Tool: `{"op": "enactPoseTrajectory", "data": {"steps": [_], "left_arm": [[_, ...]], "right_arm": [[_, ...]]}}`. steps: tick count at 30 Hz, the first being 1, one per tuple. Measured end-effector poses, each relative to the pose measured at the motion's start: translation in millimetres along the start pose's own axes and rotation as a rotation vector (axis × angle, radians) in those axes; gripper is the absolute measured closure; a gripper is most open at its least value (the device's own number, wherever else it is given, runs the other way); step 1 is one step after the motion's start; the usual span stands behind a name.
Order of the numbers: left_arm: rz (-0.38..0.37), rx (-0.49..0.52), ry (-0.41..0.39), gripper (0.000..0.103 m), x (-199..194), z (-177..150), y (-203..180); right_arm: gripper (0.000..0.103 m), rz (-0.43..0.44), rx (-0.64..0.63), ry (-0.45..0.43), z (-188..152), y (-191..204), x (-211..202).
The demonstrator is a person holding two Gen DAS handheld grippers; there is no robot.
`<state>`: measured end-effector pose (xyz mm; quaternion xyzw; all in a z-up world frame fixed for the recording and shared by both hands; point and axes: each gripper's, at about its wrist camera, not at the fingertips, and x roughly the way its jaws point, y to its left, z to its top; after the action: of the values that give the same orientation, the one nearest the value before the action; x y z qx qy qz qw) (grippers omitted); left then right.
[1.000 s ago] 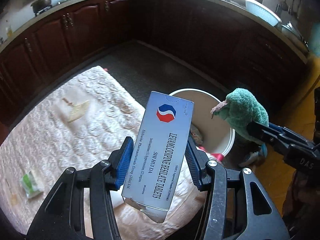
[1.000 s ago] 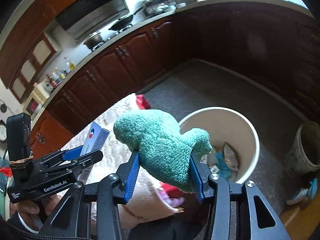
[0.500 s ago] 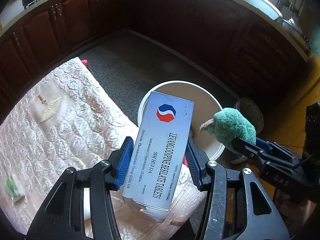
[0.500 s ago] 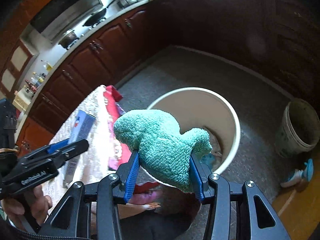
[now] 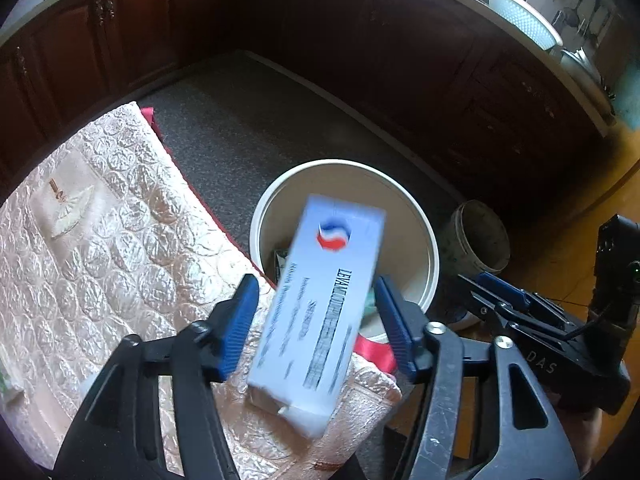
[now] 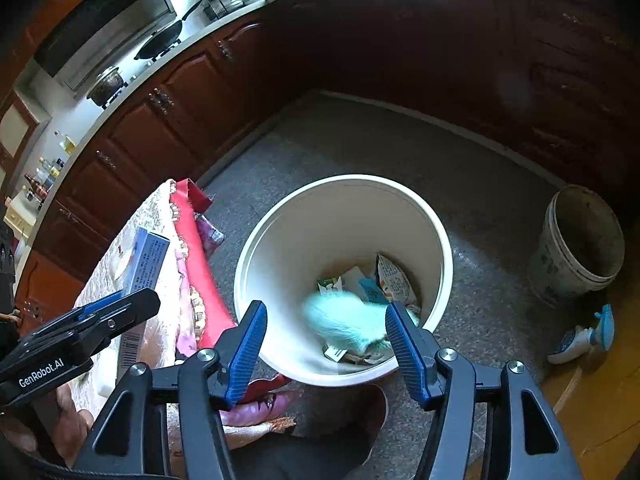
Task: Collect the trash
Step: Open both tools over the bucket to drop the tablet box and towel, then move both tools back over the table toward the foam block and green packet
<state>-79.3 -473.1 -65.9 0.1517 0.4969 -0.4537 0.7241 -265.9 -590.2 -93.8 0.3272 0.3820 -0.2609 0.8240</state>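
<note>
My left gripper (image 5: 314,284) hangs over the table's corner beside the white trash bucket (image 5: 260,220). Its jaws are opening. The pale blue medicine box (image 5: 320,312) is between them, blurred and slipping down, with a gap at each pad. In the right wrist view my right gripper (image 6: 326,308) is above the bucket's (image 6: 256,248) near rim, its jaws opening. The green fuzzy cloth (image 6: 344,320) has left them and is a blur dropping into the bucket onto wrappers. The left gripper (image 6: 120,308) and the box (image 6: 146,256) show at the left there.
A table with a quilted cream cover (image 5: 100,240) and red underlay (image 6: 192,248) stands left of the bucket. A smaller dirty pail (image 6: 580,248) and a spray bottle (image 6: 584,336) are on the floor to the right. Dark wooden cabinets (image 5: 400,60) ring the grey floor.
Both grippers came lower and closer over the bucket and their jaws spread. The green cloth fell out of the right gripper. The box, gripped before, now slides loose in the left.
</note>
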Motion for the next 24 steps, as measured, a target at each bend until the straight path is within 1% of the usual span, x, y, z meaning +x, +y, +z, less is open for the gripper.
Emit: {"op": "enactPoseTrajectory", "data": {"steps": [4,11,14,19,24], "left_arm": [[0.002,0.0,0.003,0.043,-3.4,-2.5,1.5],[0.023,-0.003,-0.019,0.043,-16.5,-7.1,-2.0],[0.034,-0.005,-0.029,0.043,-23.3,-9.8,-1.9],[0.069,-0.005,-0.057,0.043,-38.1,-15.8,3.4],[0.114,-0.031,-0.087,0.043,-52.0,-20.7,19.6]], "right_arm": [[0.043,0.005,0.007,0.018,-2.7,0.1,4.0],[0.043,0.014,-0.004,0.02,-5.5,5.6,2.1],[0.04,0.017,-0.016,0.02,-5.9,10.1,1.0],[0.039,0.024,-0.035,0.023,-9.4,20.7,-0.5],[0.039,0.035,-0.068,0.015,-11.8,36.5,-4.9]]}}
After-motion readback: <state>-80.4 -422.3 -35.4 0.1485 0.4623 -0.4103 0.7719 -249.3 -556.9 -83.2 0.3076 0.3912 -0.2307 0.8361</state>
